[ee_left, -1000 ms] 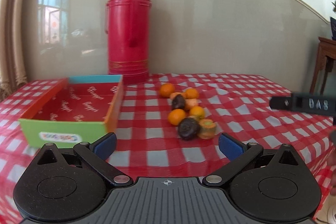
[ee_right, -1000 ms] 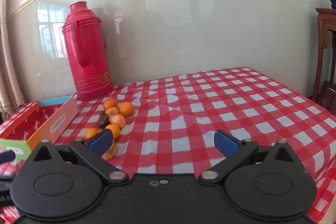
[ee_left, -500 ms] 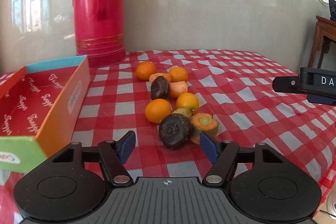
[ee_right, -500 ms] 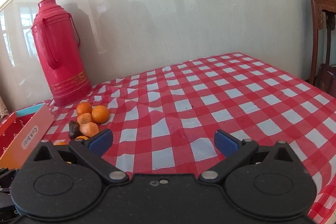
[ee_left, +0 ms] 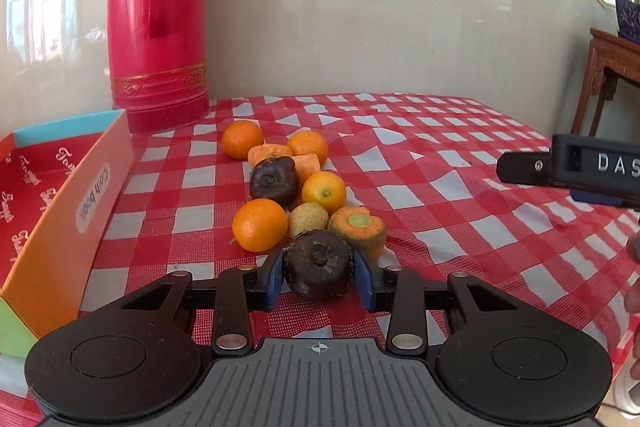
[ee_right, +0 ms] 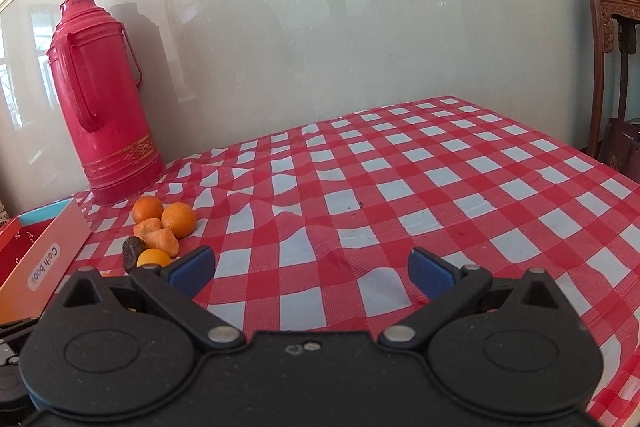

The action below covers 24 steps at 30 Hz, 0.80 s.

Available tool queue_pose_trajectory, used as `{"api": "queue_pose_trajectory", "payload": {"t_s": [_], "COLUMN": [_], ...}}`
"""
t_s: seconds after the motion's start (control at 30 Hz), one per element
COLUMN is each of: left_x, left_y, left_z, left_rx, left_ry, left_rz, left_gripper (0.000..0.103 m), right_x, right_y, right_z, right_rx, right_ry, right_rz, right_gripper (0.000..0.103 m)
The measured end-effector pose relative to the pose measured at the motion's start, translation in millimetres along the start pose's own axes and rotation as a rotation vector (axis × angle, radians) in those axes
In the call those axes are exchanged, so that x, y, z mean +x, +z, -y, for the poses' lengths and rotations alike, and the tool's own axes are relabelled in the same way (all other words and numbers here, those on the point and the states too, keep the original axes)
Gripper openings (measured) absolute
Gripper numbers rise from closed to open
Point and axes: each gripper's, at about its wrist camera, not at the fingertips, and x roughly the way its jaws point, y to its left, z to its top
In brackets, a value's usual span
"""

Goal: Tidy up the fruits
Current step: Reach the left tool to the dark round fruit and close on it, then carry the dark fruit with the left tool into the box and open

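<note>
We are clamping the left gripper (ee_left: 319,279) on the nearest dark round fruit (ee_left: 318,264), its blue pads (ee_left: 273,279) pressing both flanks; the jaws are grasping it at the near end of the pile on the bench (ee_left: 460,195), likely because it is the easiest piece to reach. The open box (ee_left: 60,187) is sitting to the left, close by, presumably the destination. We are holding the right gripper (ee_right: 312,269) released and wide, off to the right over bare cloth, clear of the pick.
</note>
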Motion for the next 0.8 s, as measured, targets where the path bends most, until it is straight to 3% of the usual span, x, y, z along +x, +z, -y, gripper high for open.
{"api": "queue_pose_trajectory", "payload": {"t_s": [0.27,0.43,0.8], "left_x": [-34,-64,-91], "left_y": [10,17,7], "left_z": [-21,-63,-163], "left_rx": [-0.011,-0.039,-0.149], "left_ry": [0.054,0.152,0.369], "left_rz": [0.101,0.165,0.175], "left_gripper": [0.038,0.038,0.038], "right_x": [2,4,6], "right_y": [-2,-4,-10], "right_z": [-1,-15,-61], "right_rx": [-0.004,-0.013,-0.095], "right_ry": [-0.008,0.012,0.076], "right_rz": [-0.017,-0.021,-0.021], "right_gripper": [0.097,0.097,0.097]}}
